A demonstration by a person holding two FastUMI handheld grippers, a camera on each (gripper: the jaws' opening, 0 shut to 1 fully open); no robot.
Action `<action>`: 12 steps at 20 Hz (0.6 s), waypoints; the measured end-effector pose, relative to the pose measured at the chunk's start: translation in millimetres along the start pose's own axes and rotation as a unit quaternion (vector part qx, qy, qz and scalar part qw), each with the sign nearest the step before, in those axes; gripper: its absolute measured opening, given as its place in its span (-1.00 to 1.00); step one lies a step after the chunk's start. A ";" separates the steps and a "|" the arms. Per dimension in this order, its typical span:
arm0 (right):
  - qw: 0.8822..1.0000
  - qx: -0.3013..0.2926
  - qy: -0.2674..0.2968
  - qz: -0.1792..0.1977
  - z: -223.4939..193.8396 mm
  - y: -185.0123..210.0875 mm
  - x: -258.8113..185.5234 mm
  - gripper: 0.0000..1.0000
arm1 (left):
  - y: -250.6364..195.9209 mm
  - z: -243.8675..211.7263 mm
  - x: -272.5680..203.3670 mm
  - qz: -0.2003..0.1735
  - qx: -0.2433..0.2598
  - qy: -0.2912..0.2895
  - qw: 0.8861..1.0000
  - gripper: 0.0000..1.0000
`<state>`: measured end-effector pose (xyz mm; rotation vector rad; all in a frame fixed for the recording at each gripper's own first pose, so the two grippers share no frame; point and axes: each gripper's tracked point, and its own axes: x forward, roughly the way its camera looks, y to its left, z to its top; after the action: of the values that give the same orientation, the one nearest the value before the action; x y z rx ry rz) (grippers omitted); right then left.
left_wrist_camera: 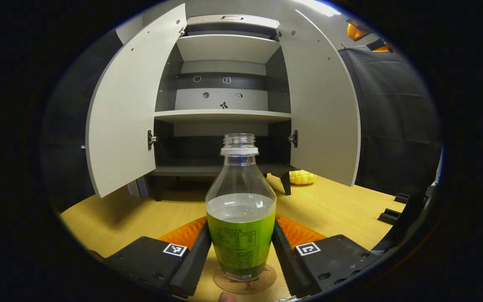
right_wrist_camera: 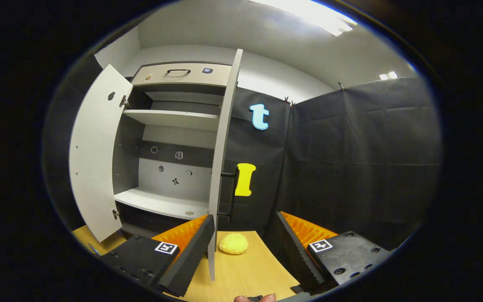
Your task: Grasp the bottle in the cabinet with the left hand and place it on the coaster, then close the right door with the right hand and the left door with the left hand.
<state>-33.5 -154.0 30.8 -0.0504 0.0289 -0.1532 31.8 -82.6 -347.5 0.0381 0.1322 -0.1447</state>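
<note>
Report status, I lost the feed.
Left gripper shut on green-labelled clear bottle, standing on round cork coaster. Right gripper open. Both white cabinet doors open.

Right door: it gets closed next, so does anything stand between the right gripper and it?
Nothing visible does. The right gripper, jaws open, faces the right door's near edge across bare table. The yellow toy lies just beyond that edge, to its right.
</note>
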 end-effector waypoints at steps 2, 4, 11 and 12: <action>1.000 0.001 0.006 0.006 -4.1 0.3 3.4 0.94 | -1.4 -7.2 -2.5 0.003 0.000 0.005 1.000 0.58; 1.000 0.001 0.025 0.016 -13.8 4.5 8.9 0.94 | -3.3 -10.2 -3.2 0.009 0.001 0.002 1.000 0.59; 0.998 -0.006 0.023 0.055 -14.8 31.7 18.4 0.95 | -2.4 -30.9 -20.6 0.027 -0.020 0.044 0.998 0.60; 0.998 -0.006 0.023 0.058 -15.3 34.4 19.7 0.94 | -5.0 -30.0 -22.4 0.020 -0.017 0.044 0.999 0.63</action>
<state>-9.4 -123.8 13.3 -0.0562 0.0777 -0.0374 5.2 -82.9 -374.4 0.0123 0.2209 -0.1002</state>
